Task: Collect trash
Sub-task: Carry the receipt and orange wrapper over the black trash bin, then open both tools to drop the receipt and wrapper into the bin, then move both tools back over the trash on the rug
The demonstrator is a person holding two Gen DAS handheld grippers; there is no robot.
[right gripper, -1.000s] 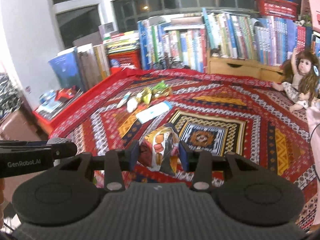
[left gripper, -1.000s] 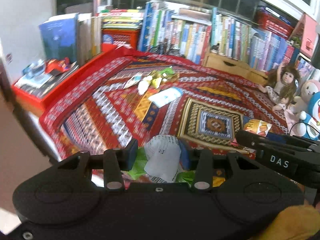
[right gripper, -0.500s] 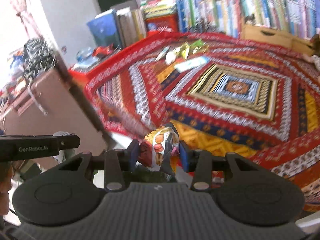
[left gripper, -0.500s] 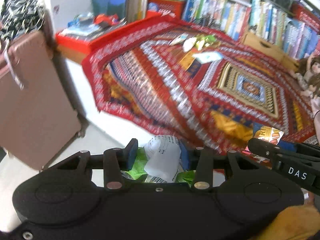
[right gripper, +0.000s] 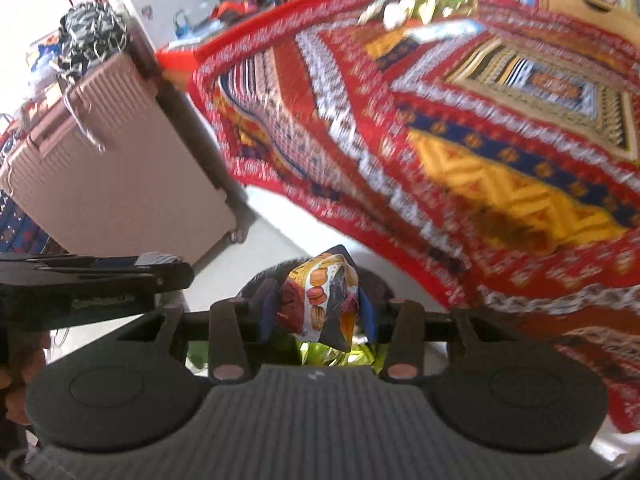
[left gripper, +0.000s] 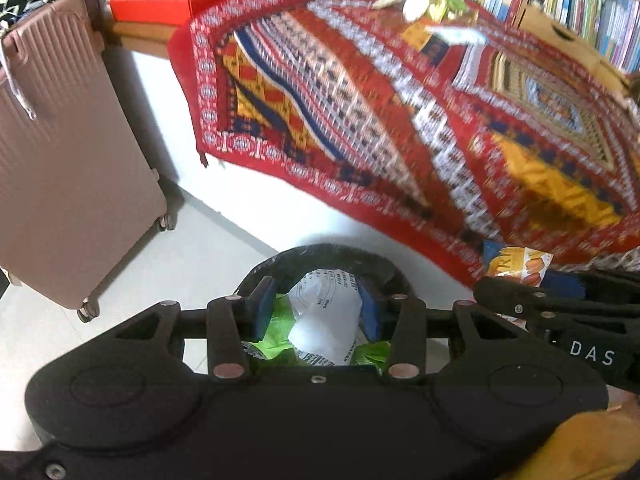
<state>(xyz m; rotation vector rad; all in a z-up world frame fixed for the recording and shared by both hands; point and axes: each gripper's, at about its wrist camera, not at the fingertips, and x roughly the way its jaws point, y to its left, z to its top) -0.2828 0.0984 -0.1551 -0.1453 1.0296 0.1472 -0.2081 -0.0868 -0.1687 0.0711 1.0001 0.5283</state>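
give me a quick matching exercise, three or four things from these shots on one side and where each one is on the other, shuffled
Things:
1. white and green wrapper
2. macaron-print wrapper
3. pink suitcase
4. leftover wrappers

Places:
A. standing on the floor beside the table
B. lying on the patterned red cloth
C. clamped in the left gripper
D. clamped in the right gripper

Pairs: 1-C, 2-D, 3-A, 4-B

Bare floor (left gripper: 192,248) lies open between the pink suitcase (left gripper: 68,160) and the cloth-draped surface (left gripper: 360,120), around the black-lined bin (left gripper: 332,252).
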